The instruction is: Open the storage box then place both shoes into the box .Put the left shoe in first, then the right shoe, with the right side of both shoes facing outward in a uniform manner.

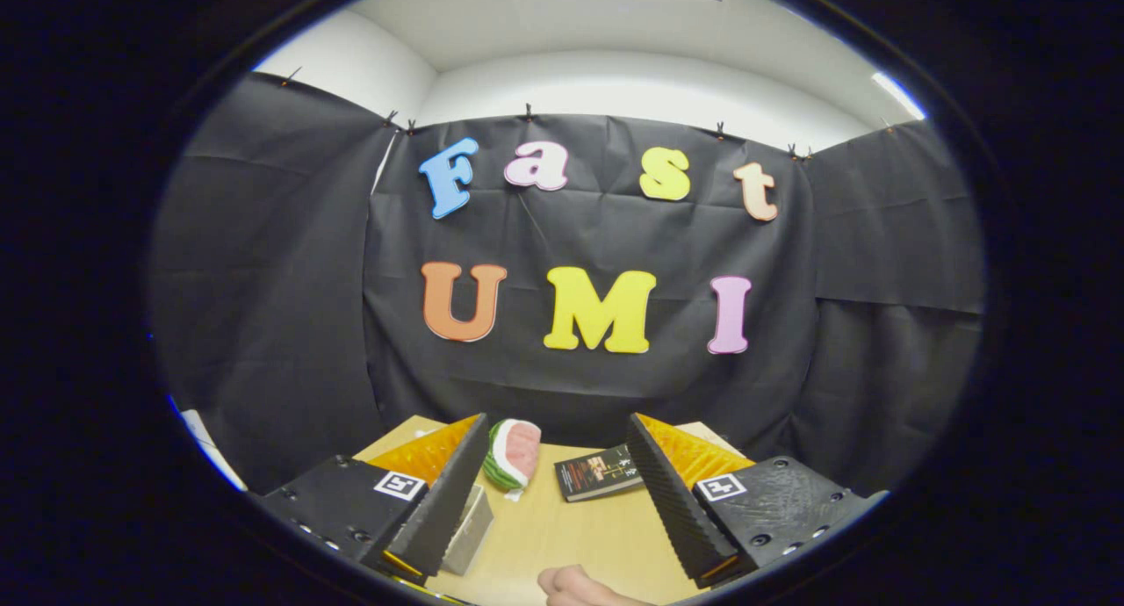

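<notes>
Your gripper [555,492] stands wide, its two fingers spread well apart with nothing between them but bare bench [562,536].

Starting at the left: the left finger [439,501] rises over the wooden bench, and a pale box-like thing [470,529] sits tucked just beside its inner face, low down; you cannot tell from here whether it is the storage box, since the finger hides most of it. Just past that finger's tip lies a watermelon slice [514,452], a toy with a green rind and pink flesh, resting near the bench's far edge.

To the right of the slice, between the fingertips and a little beyond them, a dark booklet [599,472] lies flat on the bench, its right end hidden behind the right finger [672,492].

Low in the gap between the two fingers, nearest to you, a fingertip of a hand [575,584] pokes in over the bench.

The black cloth wall [281,325] closes the booth behind the bench. No shoe can be made out from this angle.
</notes>
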The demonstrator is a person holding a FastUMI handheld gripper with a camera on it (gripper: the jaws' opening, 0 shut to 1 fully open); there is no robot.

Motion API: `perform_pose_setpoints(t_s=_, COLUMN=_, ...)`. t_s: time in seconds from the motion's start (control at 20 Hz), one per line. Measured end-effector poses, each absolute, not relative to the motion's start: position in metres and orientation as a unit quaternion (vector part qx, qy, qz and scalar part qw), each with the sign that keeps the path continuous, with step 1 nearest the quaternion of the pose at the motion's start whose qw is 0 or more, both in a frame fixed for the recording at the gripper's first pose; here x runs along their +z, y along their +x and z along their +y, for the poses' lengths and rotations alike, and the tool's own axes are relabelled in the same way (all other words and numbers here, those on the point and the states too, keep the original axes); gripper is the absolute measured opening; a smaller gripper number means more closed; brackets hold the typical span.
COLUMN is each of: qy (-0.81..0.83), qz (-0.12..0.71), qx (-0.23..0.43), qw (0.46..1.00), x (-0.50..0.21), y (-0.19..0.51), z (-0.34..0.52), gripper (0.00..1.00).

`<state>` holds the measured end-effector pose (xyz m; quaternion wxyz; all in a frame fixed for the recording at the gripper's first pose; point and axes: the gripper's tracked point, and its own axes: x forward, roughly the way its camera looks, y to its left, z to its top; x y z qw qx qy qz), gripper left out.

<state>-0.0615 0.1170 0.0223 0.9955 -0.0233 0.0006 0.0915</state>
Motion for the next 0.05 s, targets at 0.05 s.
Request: perform_pose_setpoints(t_s=0.05, qy=-0.021, qz=0.002, qx=0.09, qw=0.996, x=0.0206, y=-0.06, z=0.1167, gripper=0.97)
